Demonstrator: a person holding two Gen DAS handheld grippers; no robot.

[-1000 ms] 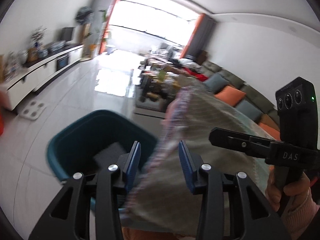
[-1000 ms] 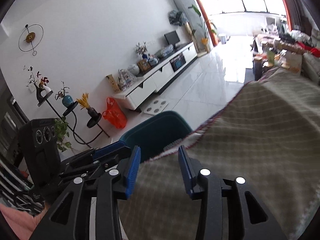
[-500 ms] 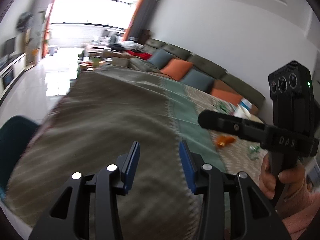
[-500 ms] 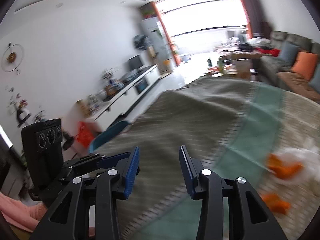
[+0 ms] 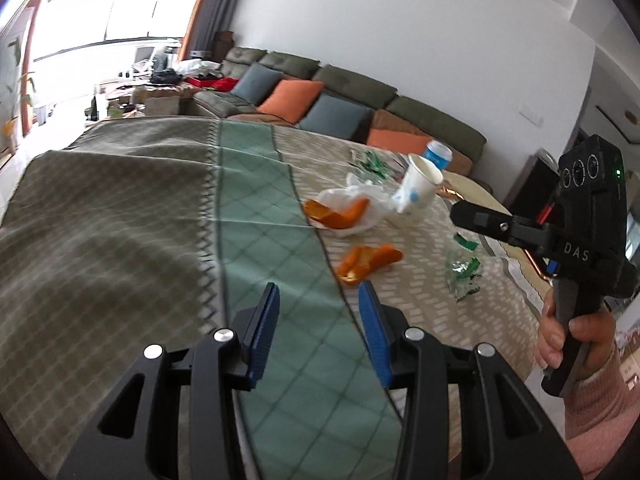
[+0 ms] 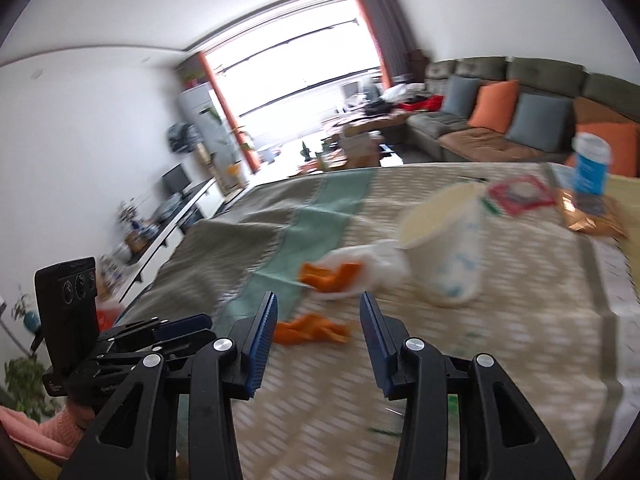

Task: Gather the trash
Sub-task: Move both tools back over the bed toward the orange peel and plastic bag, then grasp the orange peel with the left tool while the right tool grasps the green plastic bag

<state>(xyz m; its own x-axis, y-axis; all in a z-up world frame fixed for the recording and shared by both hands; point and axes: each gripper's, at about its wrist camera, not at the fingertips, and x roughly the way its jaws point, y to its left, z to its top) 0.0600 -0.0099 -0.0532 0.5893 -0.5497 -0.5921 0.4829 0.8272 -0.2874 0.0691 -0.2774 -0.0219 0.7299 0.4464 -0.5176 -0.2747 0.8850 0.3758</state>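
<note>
On the checked tablecloth lies loose orange peel, with more peel on a crumpled white bag behind it. A paper cup lies tipped beside the bag, and green wrappers sit to the right. My left gripper hovers open and empty over the teal stripe, short of the peel. My right gripper is empty with its jaws opening, and the peel lies just ahead of them on the cloth. The cup is beyond, to the right.
A blue-labelled bottle, a red packet and a gold wrapper lie at the table's far right. A long sofa with cushions runs behind the table. A hand holds the right gripper over the table's right side.
Both views have swung from the teal bin and the cloth's hanging edge across the table to the peel and cup. Both grippers stayed empty.
</note>
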